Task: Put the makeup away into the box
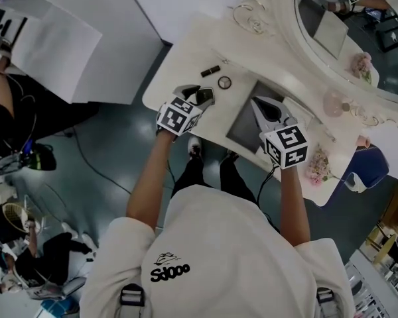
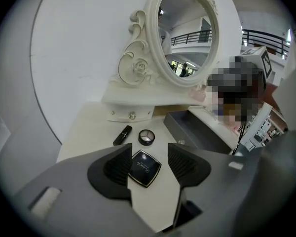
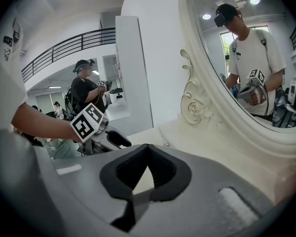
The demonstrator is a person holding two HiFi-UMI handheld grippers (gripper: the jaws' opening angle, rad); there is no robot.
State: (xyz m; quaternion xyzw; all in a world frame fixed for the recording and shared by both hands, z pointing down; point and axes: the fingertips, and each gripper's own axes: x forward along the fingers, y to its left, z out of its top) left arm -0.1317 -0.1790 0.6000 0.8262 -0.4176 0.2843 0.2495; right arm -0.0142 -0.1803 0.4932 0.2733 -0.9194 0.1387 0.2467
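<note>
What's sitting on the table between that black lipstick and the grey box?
A small round eyeshadow pot sits between the lipstick and the grey box. The left gripper view shows it best.

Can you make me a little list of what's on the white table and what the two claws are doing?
table: white, under an oval mirror
makeup: black square compact, black lipstick, little round pot, all lying on the table
box: grey, open, beside the makeup
left claw: open, over the compact, which shows between its jaws, not gripped
right claw: shut, empty
</note>
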